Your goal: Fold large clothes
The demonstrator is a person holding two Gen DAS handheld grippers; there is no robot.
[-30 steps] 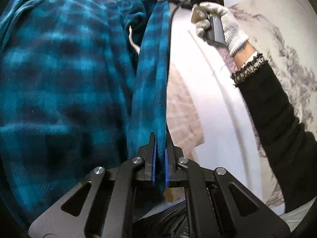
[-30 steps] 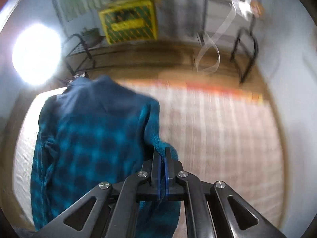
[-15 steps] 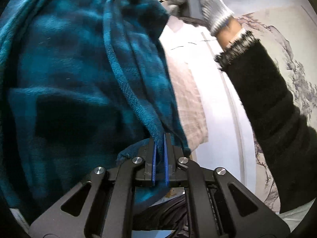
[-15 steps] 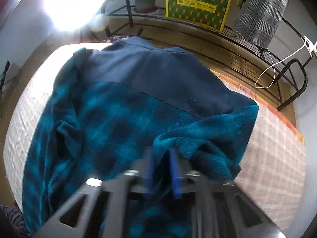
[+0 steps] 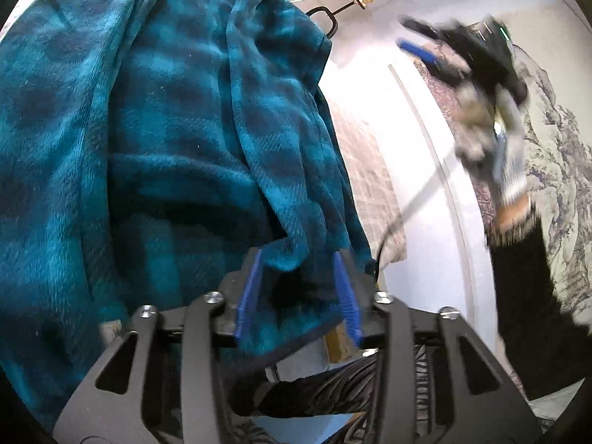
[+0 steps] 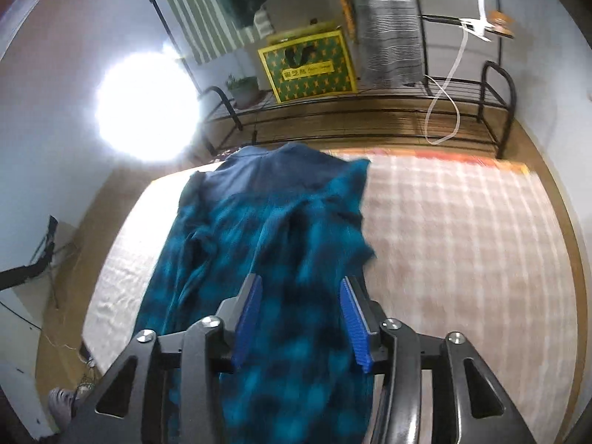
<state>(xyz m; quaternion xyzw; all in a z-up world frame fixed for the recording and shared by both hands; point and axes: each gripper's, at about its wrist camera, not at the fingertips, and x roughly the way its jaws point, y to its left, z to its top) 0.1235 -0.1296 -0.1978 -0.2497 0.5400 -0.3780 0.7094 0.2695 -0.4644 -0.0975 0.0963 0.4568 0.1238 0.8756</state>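
Bedroom setup here, pale checked bedspread (image 6: 462, 240) with a wire rack (image 6: 370, 111) along the far wall. Nearest the camera, the left gripper (image 5: 298, 288) has just been opening up; a fold of the teal plaid garment (image 5: 166, 148) sits loose between its blue pads, nothing squeezing it. The right gripper (image 6: 301, 318) has been spreading too, hanging above the cloth. Further out the garment lies flat on the bed, navy collar end toward the rack.
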